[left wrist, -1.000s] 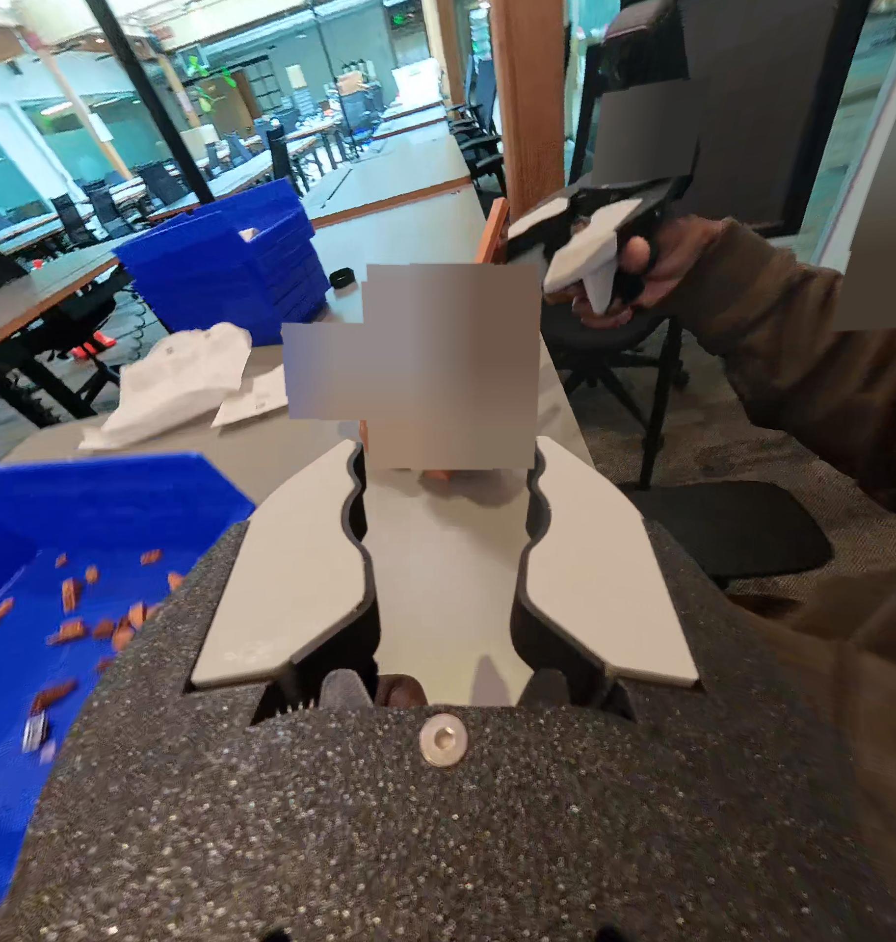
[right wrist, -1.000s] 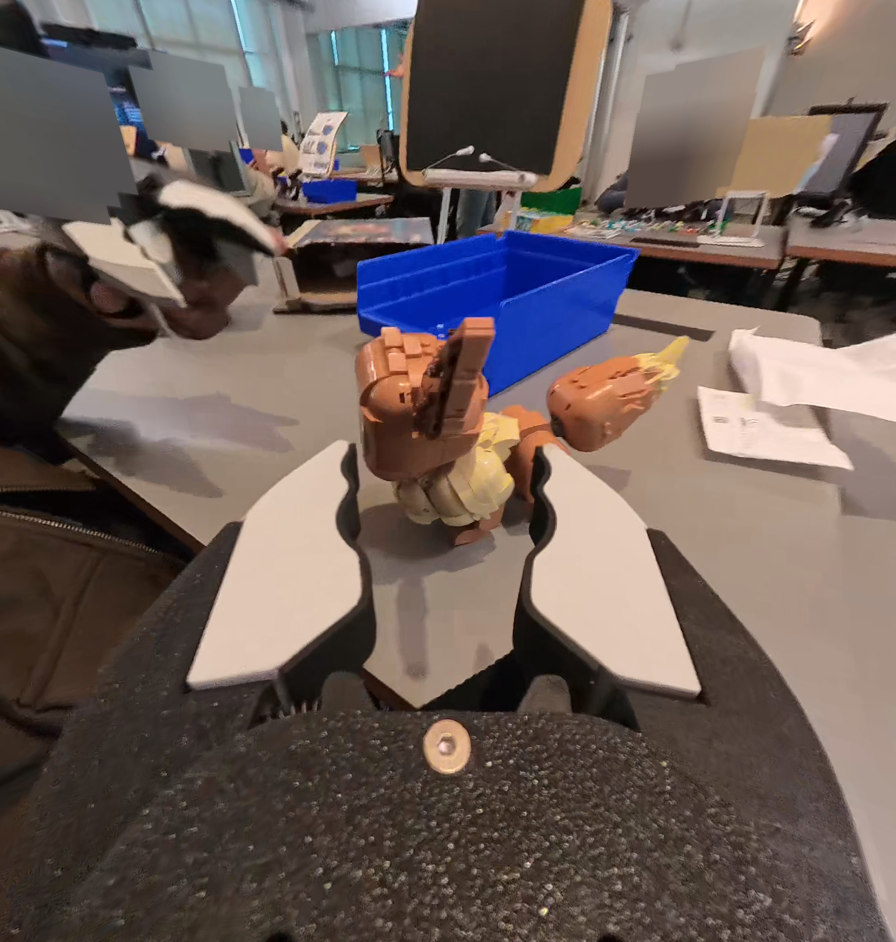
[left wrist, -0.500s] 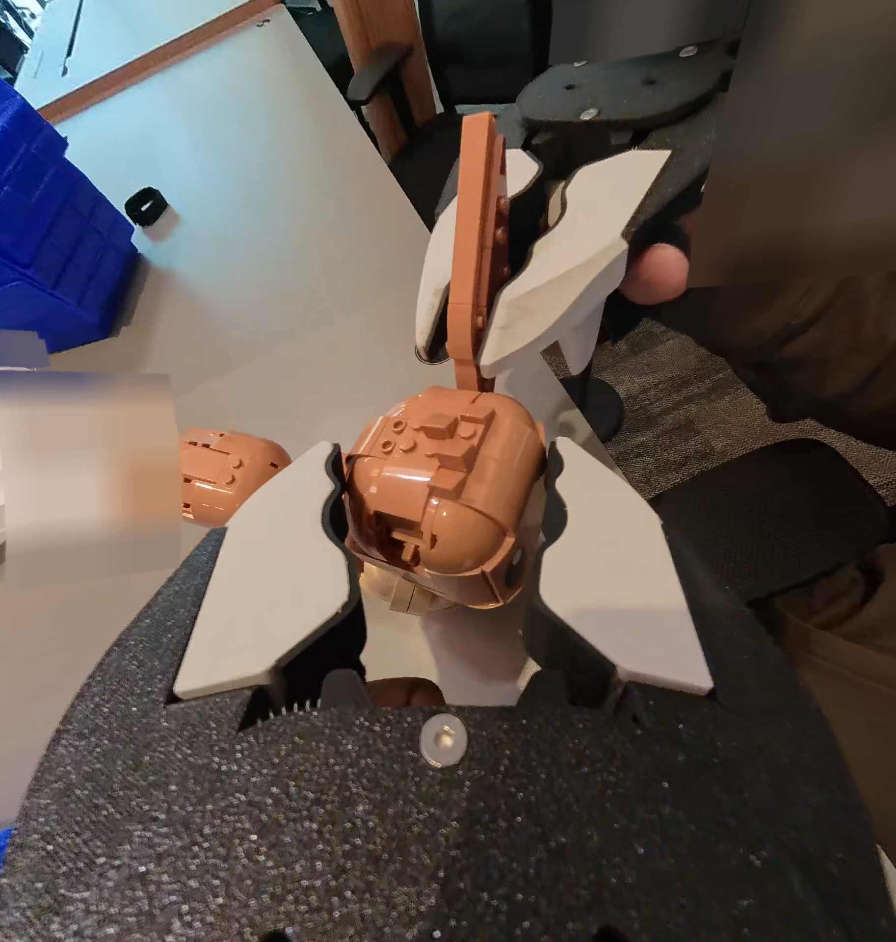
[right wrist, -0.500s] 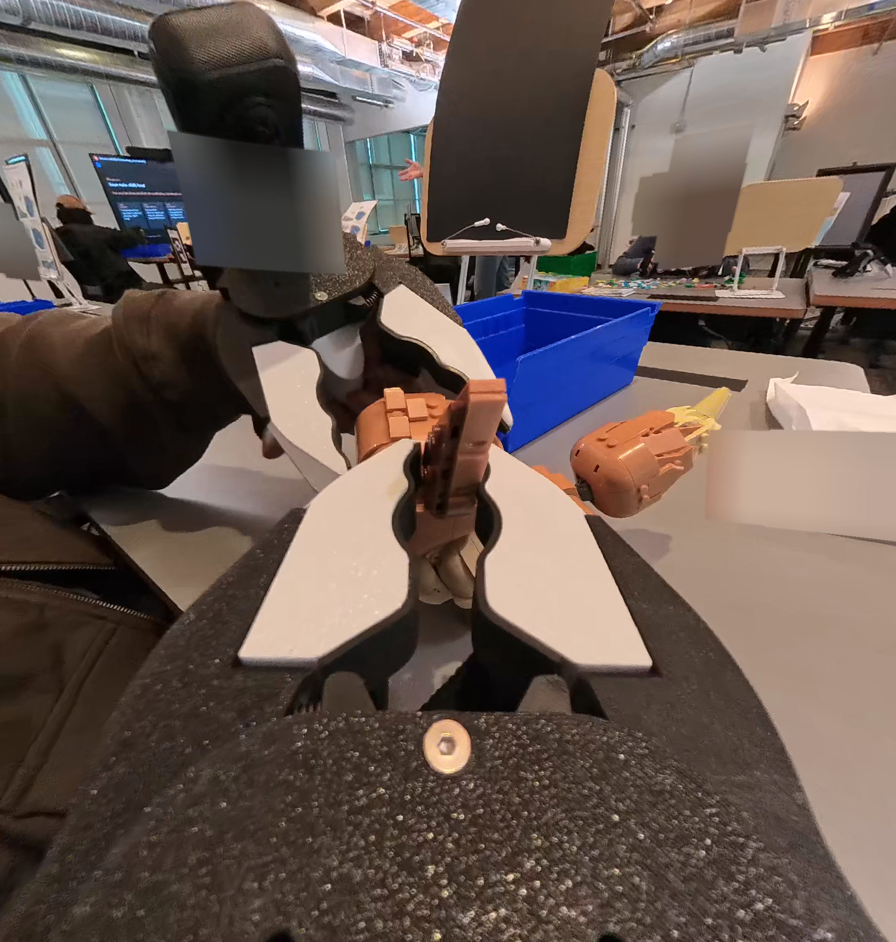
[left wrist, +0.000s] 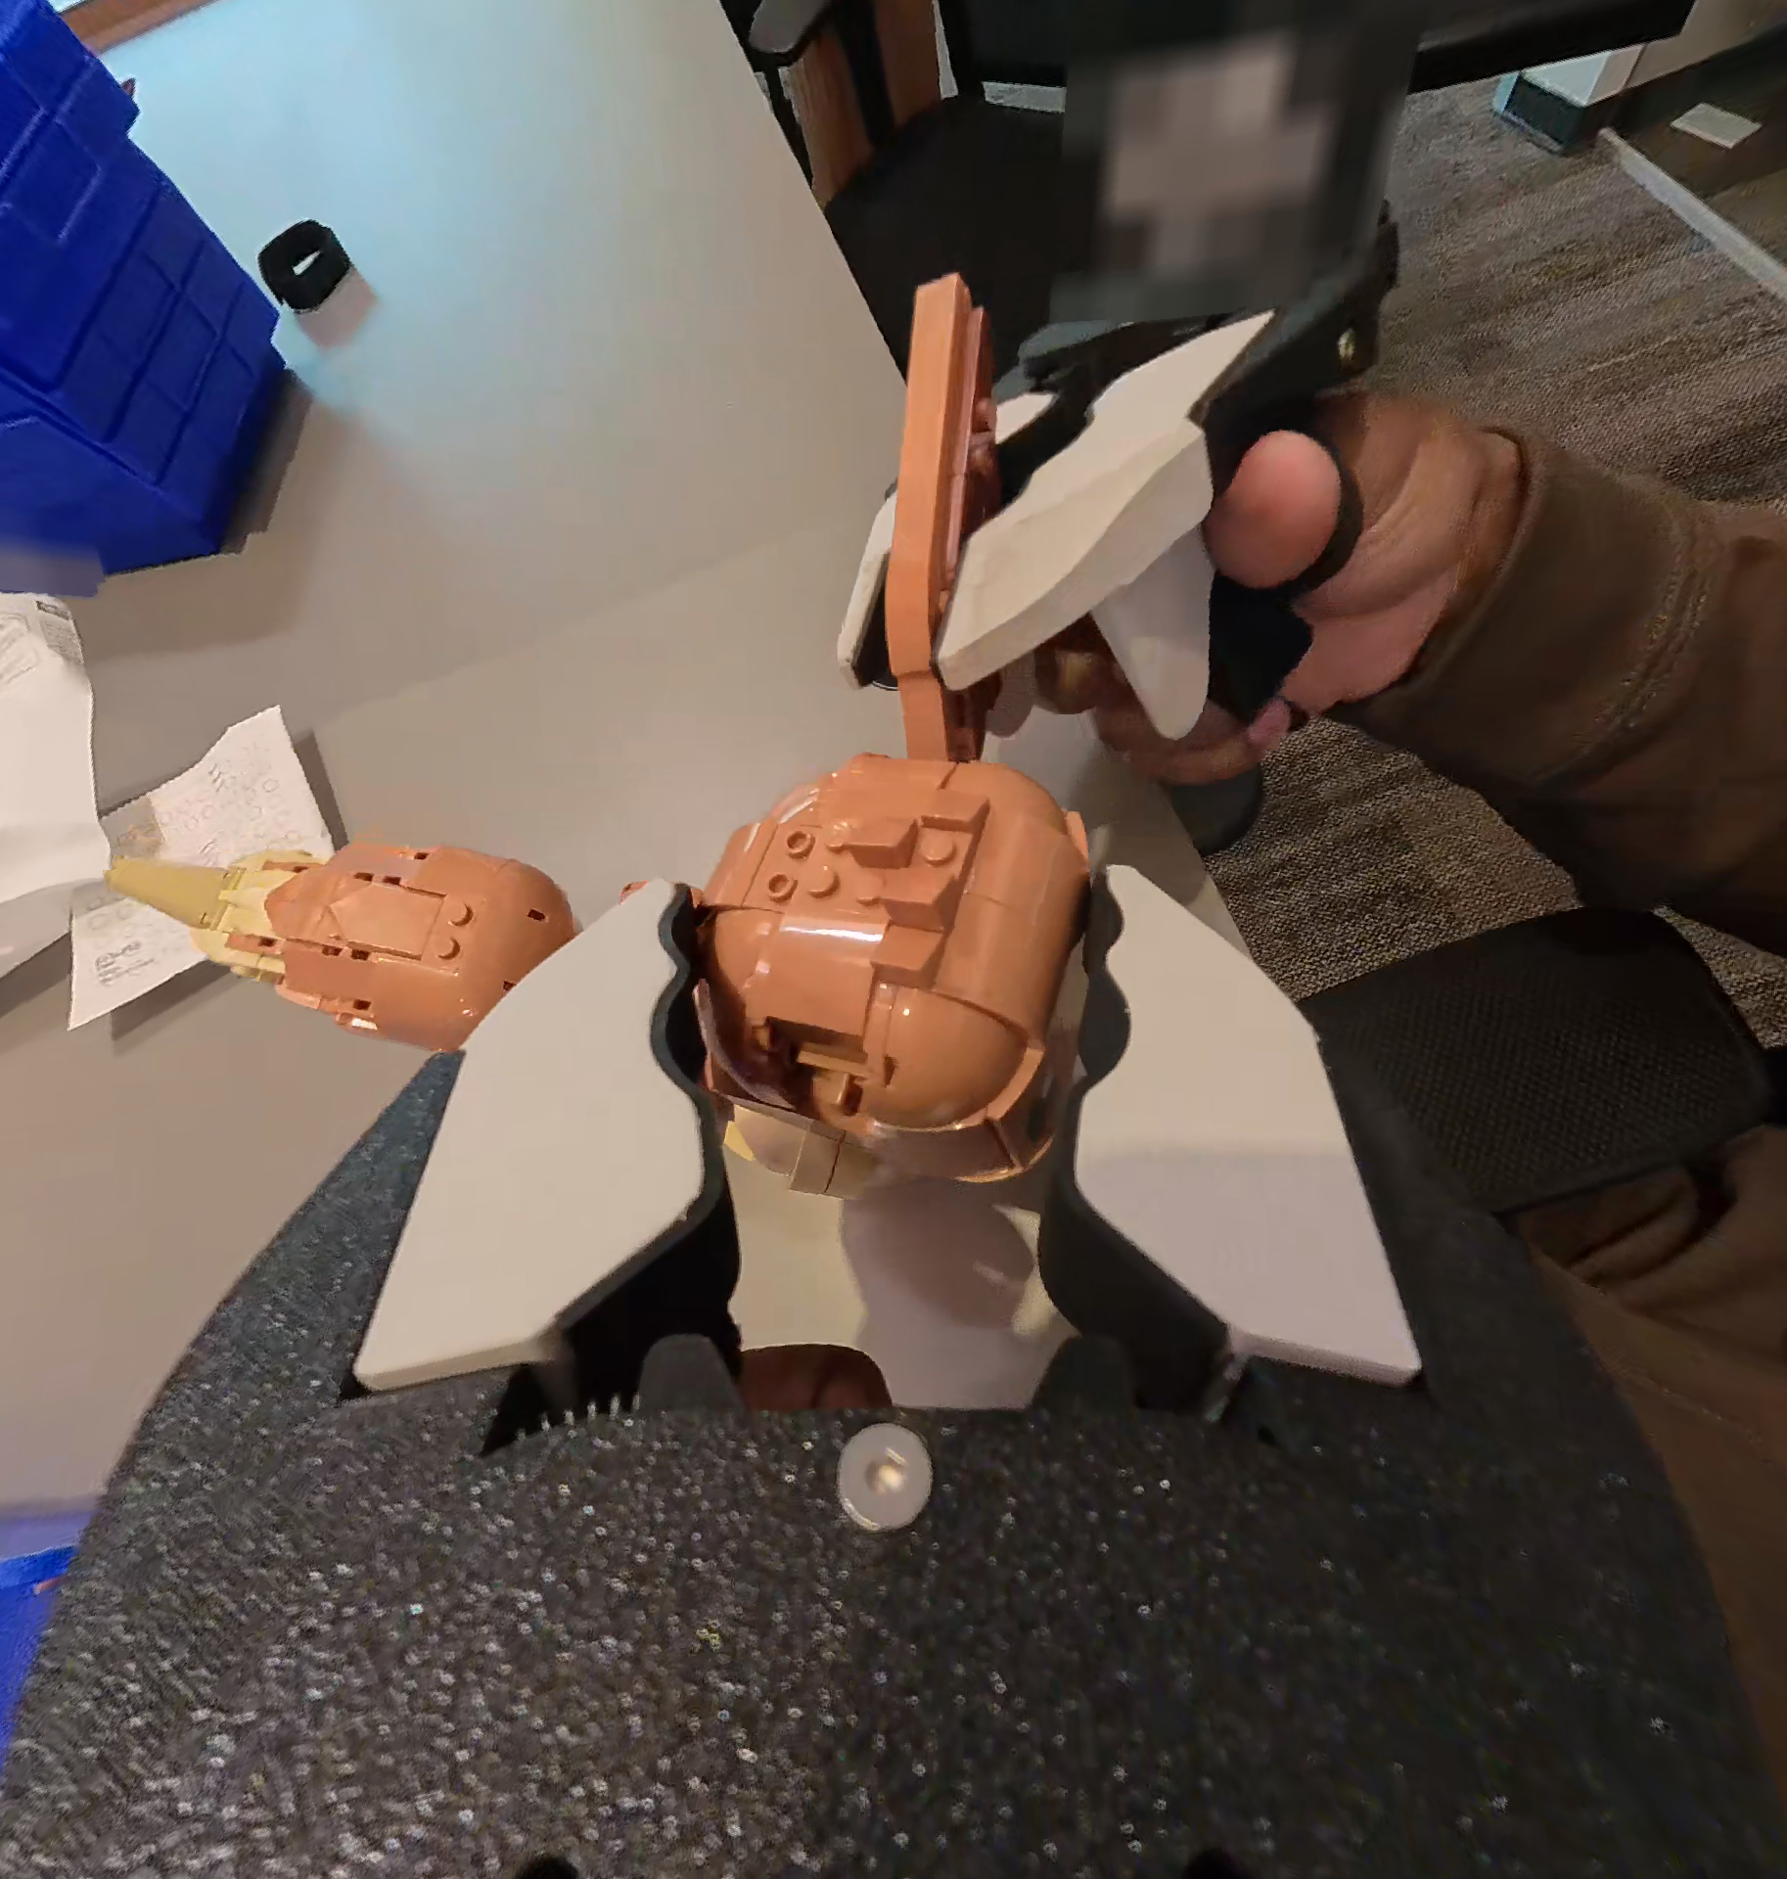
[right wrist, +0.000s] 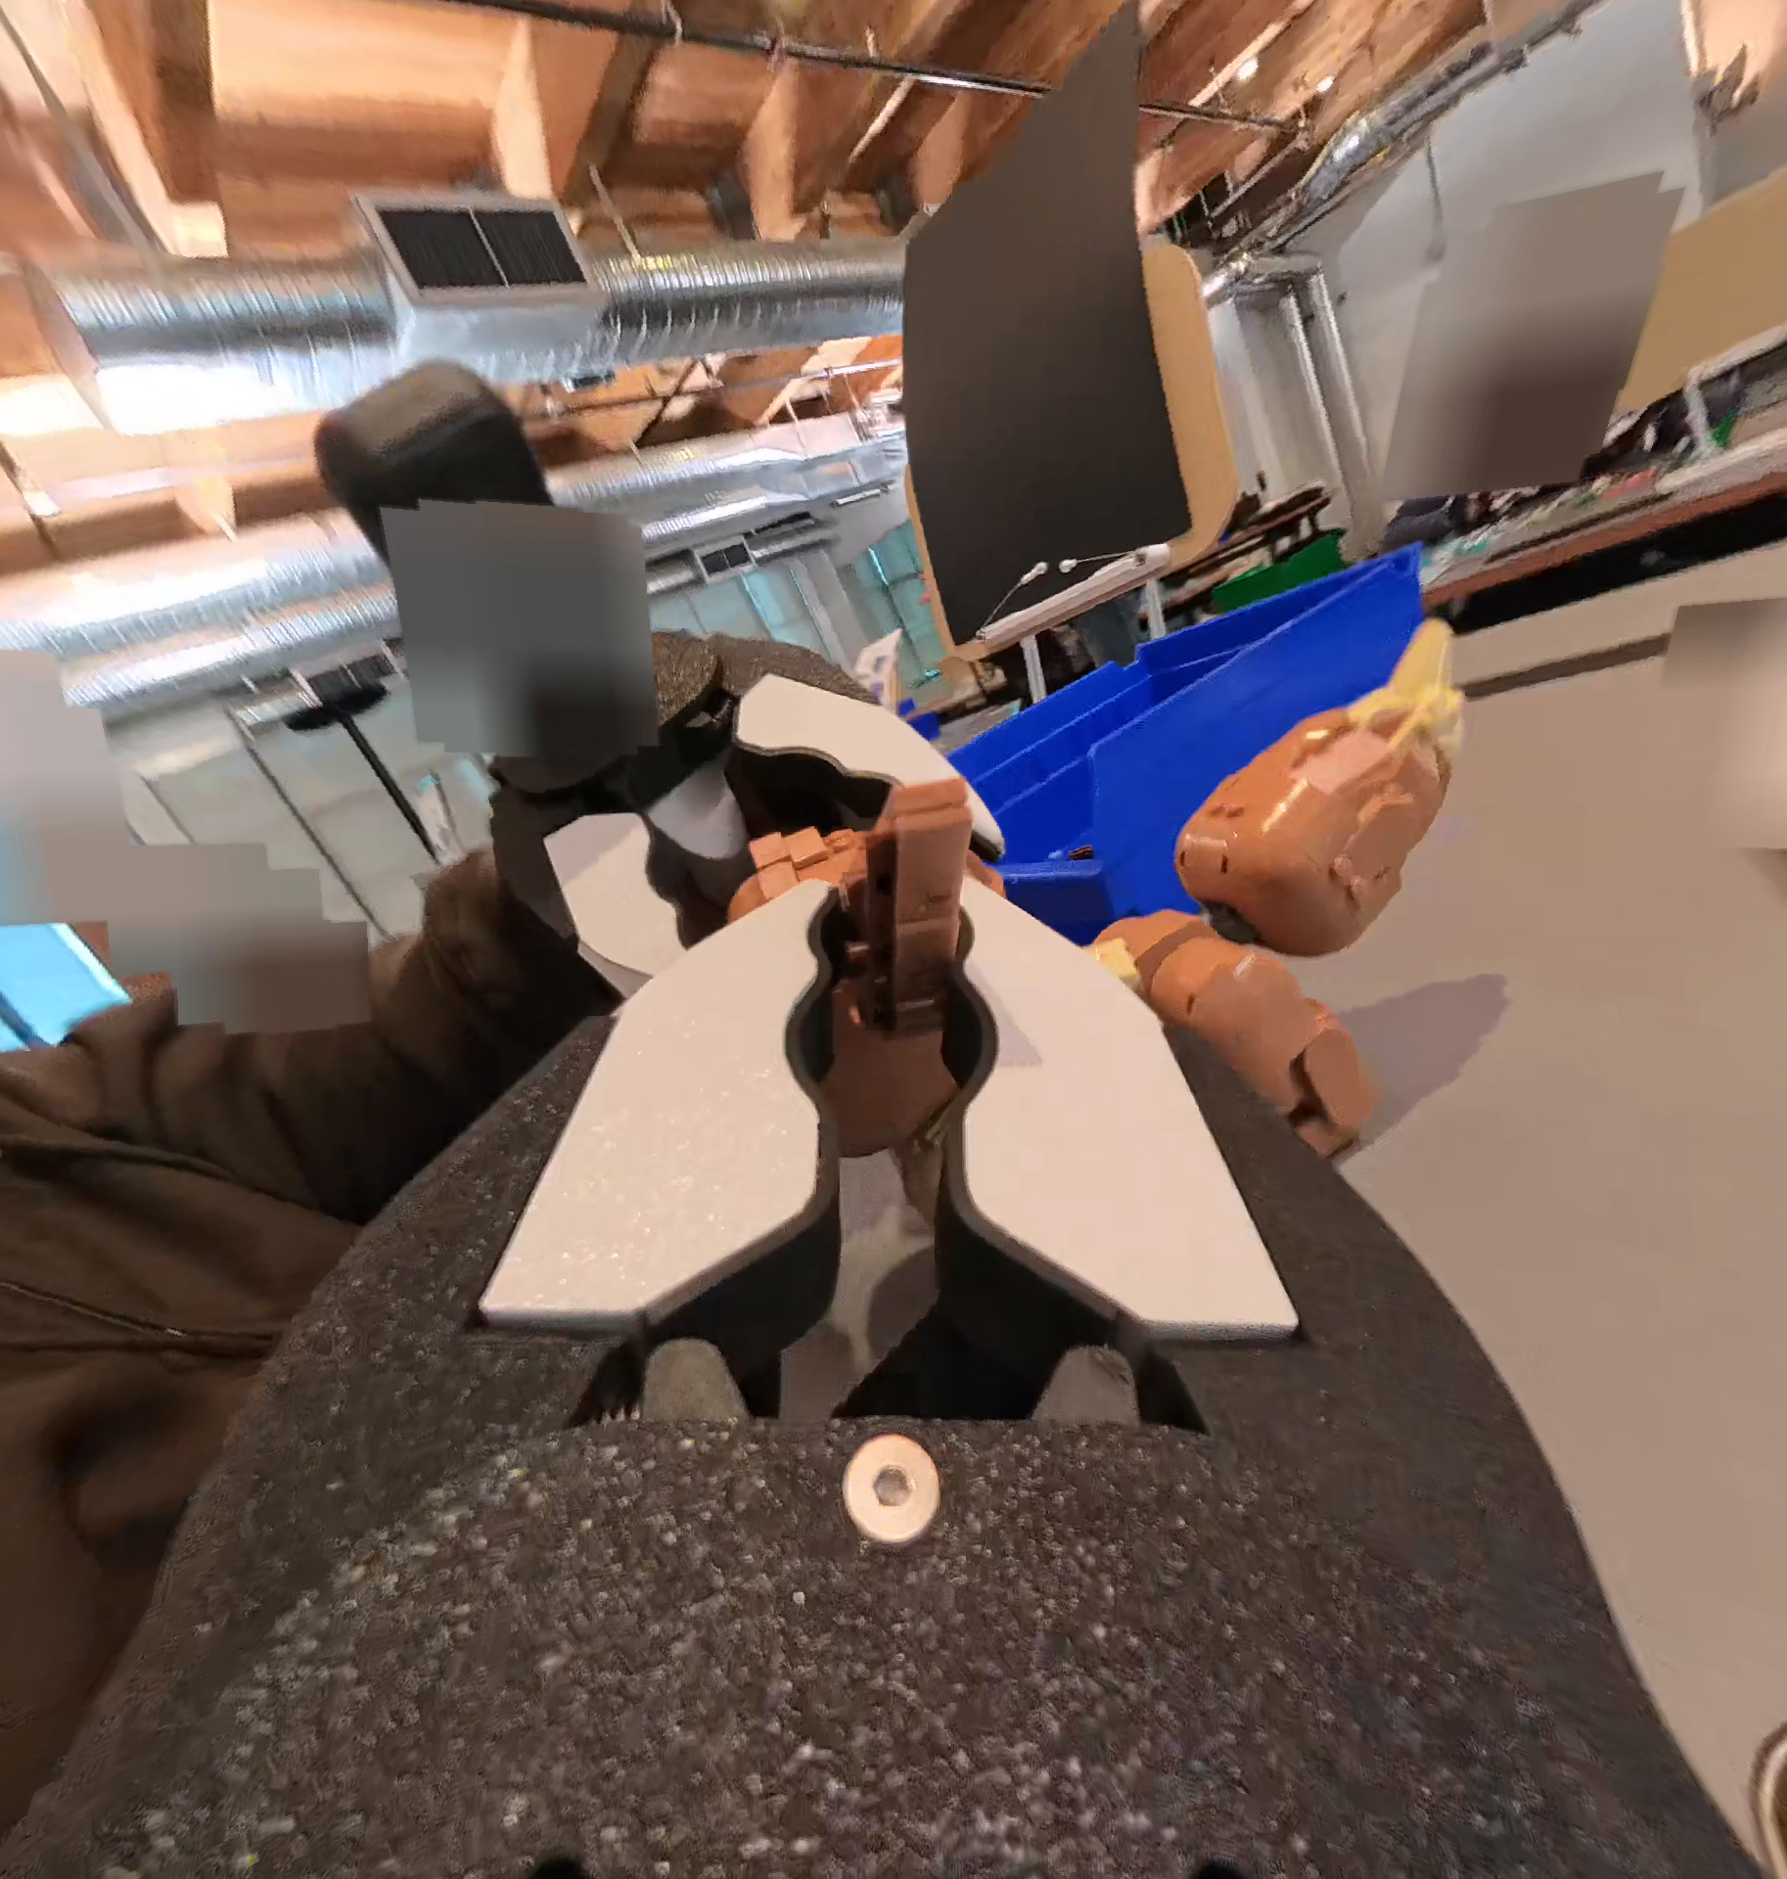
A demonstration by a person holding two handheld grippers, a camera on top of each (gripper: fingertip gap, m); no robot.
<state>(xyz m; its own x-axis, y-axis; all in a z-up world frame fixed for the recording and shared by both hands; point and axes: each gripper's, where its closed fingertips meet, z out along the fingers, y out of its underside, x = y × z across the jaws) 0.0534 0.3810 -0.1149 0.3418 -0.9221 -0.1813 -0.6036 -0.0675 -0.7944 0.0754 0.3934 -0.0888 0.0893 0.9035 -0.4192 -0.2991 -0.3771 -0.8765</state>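
Note:
A brown brick-built animal figure stands on the grey table. In the left wrist view my left gripper has its two fingers against the sides of the figure's round head. My right gripper is shut on the figure's upright flat brown ear. The left wrist view shows the same ear pinched between the right gripper's fingers. The figure's brown tail with a cream tip sticks out to the left. In the right wrist view the body and legs and tail lean to the right, and the left gripper is behind the head.
A stack of blue bins and a small black ring are at the far left of the table. White papers lie left of the tail. An open blue bin is behind the figure. The table edge and a black chair are on the right. Tip to tip, the grippers are about 4 cm apart.
Both grippers came in to the figure. The right gripper's fingers closed on the ear. The left gripper's fingers went around the head. The right wrist view has since tilted, with the figure leaning.

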